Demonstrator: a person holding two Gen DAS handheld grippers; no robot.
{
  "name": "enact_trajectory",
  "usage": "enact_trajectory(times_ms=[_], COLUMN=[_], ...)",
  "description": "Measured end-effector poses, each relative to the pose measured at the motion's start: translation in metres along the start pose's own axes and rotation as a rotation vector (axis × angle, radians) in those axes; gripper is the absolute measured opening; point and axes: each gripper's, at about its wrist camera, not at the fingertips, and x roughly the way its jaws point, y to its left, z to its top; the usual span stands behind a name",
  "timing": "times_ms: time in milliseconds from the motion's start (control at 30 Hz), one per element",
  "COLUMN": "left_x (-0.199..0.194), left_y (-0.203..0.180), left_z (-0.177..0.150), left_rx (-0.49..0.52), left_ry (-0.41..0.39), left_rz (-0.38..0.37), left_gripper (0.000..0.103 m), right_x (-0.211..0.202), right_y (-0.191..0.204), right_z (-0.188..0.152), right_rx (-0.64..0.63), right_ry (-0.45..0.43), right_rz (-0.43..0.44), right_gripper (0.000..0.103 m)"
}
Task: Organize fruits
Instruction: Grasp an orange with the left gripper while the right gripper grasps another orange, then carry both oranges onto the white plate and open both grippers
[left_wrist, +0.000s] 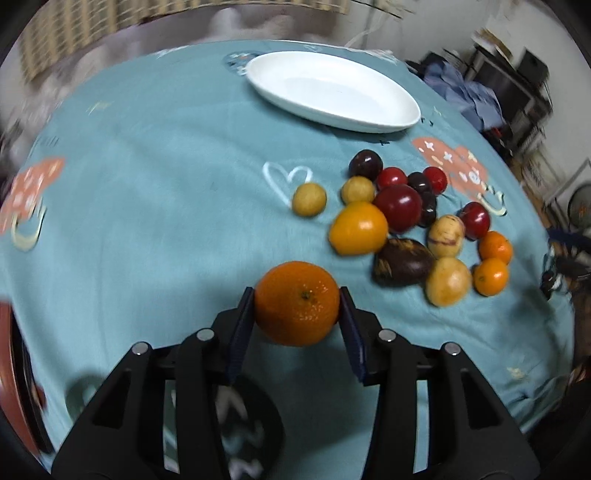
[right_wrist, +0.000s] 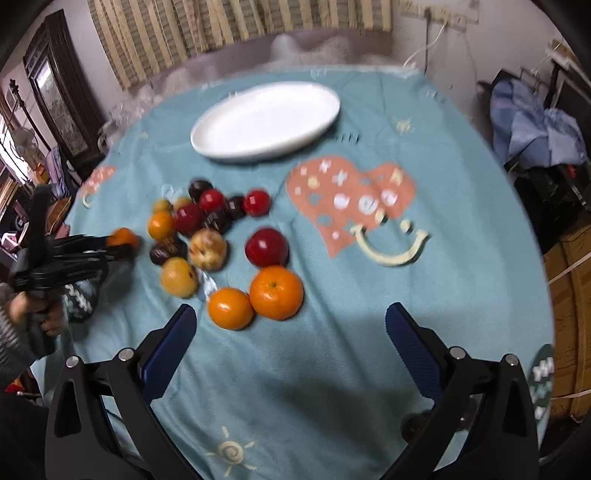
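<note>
My left gripper (left_wrist: 297, 295) is shut on an orange mandarin (left_wrist: 297, 302) and holds it above the blue tablecloth. It also shows in the right wrist view (right_wrist: 122, 242), at the left, with the mandarin (right_wrist: 123, 236) between its fingers. A pile of fruits (left_wrist: 413, 218) lies to the right of it: red and dark plums, yellow fruits, small mandarins. An empty white oval plate (left_wrist: 332, 90) sits at the far side. My right gripper (right_wrist: 290, 321) is open and empty, just short of two mandarins (right_wrist: 255, 299) at the pile's near edge. The plate (right_wrist: 266, 120) lies beyond the pile.
The round table carries a blue cloth (right_wrist: 332, 387) with heart and smiley prints. Clothes and furniture (right_wrist: 539, 136) stand to the right of the table. A striped curtain (right_wrist: 236, 26) hangs behind it. A lone yellow fruit (left_wrist: 309, 199) lies left of the pile.
</note>
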Motion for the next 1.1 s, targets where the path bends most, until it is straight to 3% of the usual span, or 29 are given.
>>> enact_trajectory(times_ms=[67,267,367,467,700,933,1100], left_x=[-0.011,-0.039,-0.045,-0.048,-0.038,-0.032,-0.020], left_y=[-0.001,-0.013,-0.016,-0.022,-0.039,-0.057,-0.063], left_z=[-0.014,-0.037,-0.043,-0.047,-0.033,0.019,0.051], left_rx=[-0.033,-0.072,-0.093,-0.094,-0.069,0.007,0.029], left_ry=[-0.006,-0.025,-0.032,-0.026,-0.013,-0.063,-0.069], left_rz=[-0.006,0.007,0.016,0.020,-0.011,-0.069,-0.099], left_gripper=[0.045,0.045,0.045,0.045,0.045,0.045,0.045], right_x=[0.015,0.043,0.059,0.056,0.037,0.013,-0.002], right_y=[-0.002,-0.003,-0.002,-0.006,-0.012,-0.029,-0.037], right_z=[0.000,0.010,0.011,0.008,0.008,-0.003,0.004], right_rx=[-0.012,-0.023,-0.027,-0.018,0.017,0.059,0.044], right_ry=[0.031,0.051,0.093,0.080,0.043,0.016,-0.034], right_rz=[0.004,0.064,0.114,0.144,0.189,0.207,0.130], right_gripper=[0.074,0.070,0.054,0.046,0.043,0.043,0.043])
